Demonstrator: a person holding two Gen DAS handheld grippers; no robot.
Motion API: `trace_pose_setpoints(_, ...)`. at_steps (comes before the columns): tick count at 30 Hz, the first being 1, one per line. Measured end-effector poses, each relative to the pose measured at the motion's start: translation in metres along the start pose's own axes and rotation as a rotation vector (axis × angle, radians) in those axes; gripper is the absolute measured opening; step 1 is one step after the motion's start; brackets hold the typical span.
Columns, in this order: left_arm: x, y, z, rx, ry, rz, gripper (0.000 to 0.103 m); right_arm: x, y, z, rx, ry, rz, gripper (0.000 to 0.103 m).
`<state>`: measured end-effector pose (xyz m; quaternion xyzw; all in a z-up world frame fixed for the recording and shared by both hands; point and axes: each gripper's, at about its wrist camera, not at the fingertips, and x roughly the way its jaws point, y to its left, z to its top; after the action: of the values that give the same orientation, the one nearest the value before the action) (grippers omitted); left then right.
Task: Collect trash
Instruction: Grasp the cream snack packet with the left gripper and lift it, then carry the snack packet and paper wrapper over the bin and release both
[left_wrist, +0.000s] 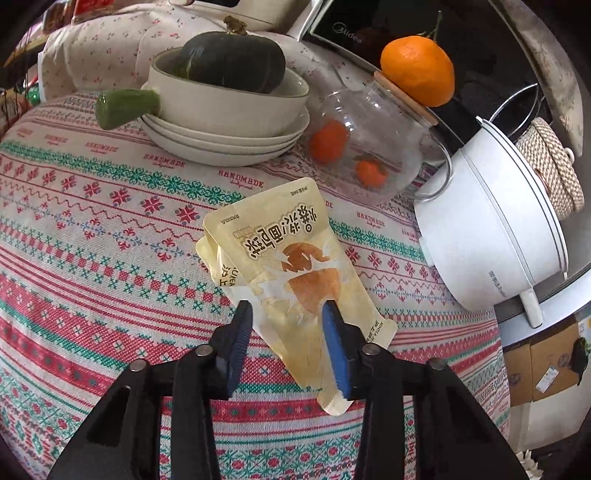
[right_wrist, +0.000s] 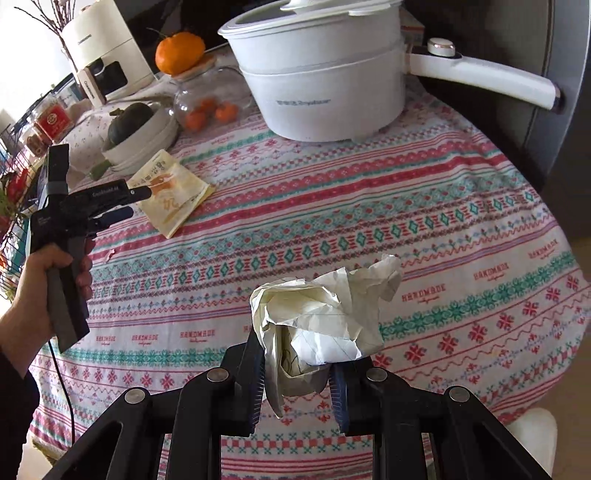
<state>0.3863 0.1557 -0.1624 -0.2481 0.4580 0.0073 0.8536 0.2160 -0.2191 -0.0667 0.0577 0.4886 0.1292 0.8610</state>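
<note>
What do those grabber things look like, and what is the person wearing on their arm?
Each gripper is black plastic with jointed arms, round silver rivets and two ribbed blue finger pads. The left gripper has a black pistol-style handle, small white lettering on top and a thin black cable hanging below. The person's hand is bare, with a dark sleeve at the wrist.

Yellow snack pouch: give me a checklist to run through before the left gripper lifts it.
1. Yellow snack pouch between the left gripper fingers: ok.
2. Pads pressing firmly on the pouch: cannot tell; its lower half sits between them and one blue pad lies against it.
3. Glass jar and stacked bowls apart from the pouch: ok.
4. Right gripper shut on the crumpled paper: ok.
5. Trash bin in sight for the drop: not ok, none in either view.
</note>
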Motion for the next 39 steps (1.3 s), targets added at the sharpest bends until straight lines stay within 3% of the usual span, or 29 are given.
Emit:
trace_pose_setpoints(3, 0.001, -0.001, -0.001, -0.01, -0.012, -0.008, 0.004, 0.0, -0.003, -0.003, -0.008, 0.006, -0.016, 0.027)
trace_pose_setpoints(5, -0.007, -0.007, -0.006, 0.01, -0.018, -0.008, 0.0, -0.001, -0.004, -0.005, -0.018, 0.006, -0.031, 0.027)
trace_pose_setpoints(11, -0.064, -0.043, -0.038, 0.205, -0.028, 0.015, 0.0, -0.01, -0.016, -0.009, 0.015, -0.004, -0.054, 0.027)
trace_pose_setpoints(19, -0.162, -0.084, -0.11, 0.39, -0.029, -0.032, 0.0, -0.043, -0.016, -0.027, 0.062, -0.049, -0.024, 0.027)
trace_pose_setpoints(24, -0.205, -0.101, -0.159, 0.471, -0.04, -0.08, 0.0, -0.063, -0.012, -0.045, 0.056, -0.064, -0.055, 0.027)
trace_pose_setpoints(32, -0.24, -0.125, -0.216, 0.552, -0.038, -0.191, 0.0, -0.094, -0.024, -0.088, 0.075, -0.079, -0.075, 0.027)
trace_pose_setpoints(36, -0.253, -0.139, -0.237, 0.614, -0.038, -0.243, 0.0, -0.113, -0.032, -0.093, 0.099, -0.103, -0.064, 0.027)
trace_pose_setpoints(39, -0.256, -0.152, -0.254, 0.675, -0.029, -0.274, 0.0, -0.13, -0.037, -0.097, 0.088, -0.132, -0.106, 0.027)
